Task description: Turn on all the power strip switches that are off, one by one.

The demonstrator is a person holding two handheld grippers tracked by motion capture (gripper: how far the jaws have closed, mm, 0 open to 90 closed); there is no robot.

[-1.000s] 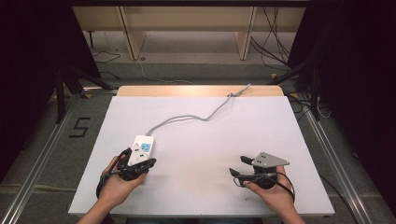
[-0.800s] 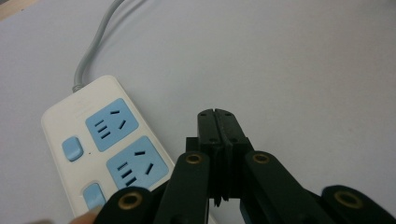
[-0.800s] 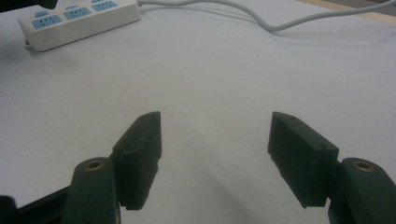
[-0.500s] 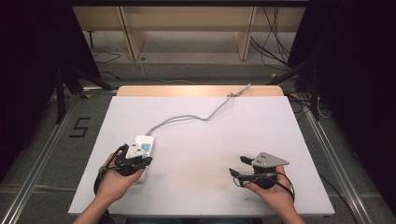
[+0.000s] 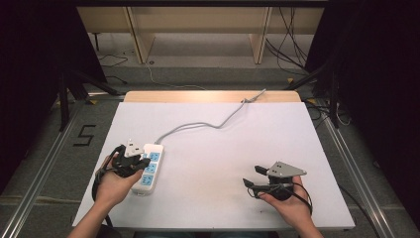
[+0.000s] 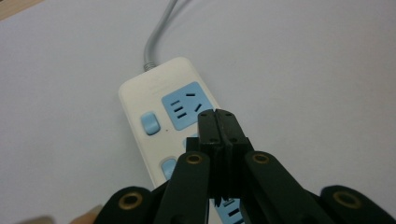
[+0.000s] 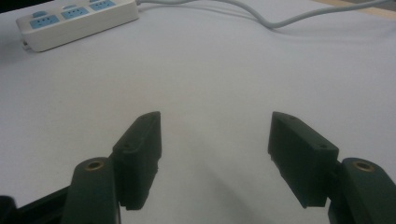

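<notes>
A white power strip (image 5: 150,167) with blue sockets lies on the white table top (image 5: 223,163) at the front left, and its grey cable (image 5: 213,124) runs off to the far edge. My left gripper (image 5: 140,161) is at the strip's left side. In the left gripper view the left gripper (image 6: 218,122) is shut with its jaws pressed together and nothing between them, hovering over the strip (image 6: 163,107) near a blue switch. My right gripper (image 5: 251,175) rests open at the front right, well apart from the strip. Its jaws (image 7: 215,144) stand wide over bare table, with the strip (image 7: 74,21) far off.
The grey cable (image 7: 261,16) snakes across the far middle of the table. A wooden strip (image 5: 213,96) borders the table's back edge. Metal rails run along both sides on the floor, and a "5" mark (image 5: 84,135) is on the floor at left.
My left hand and gripper have shifted a little left, uncovering more of the strip's near end. The right gripper has stayed put.
</notes>
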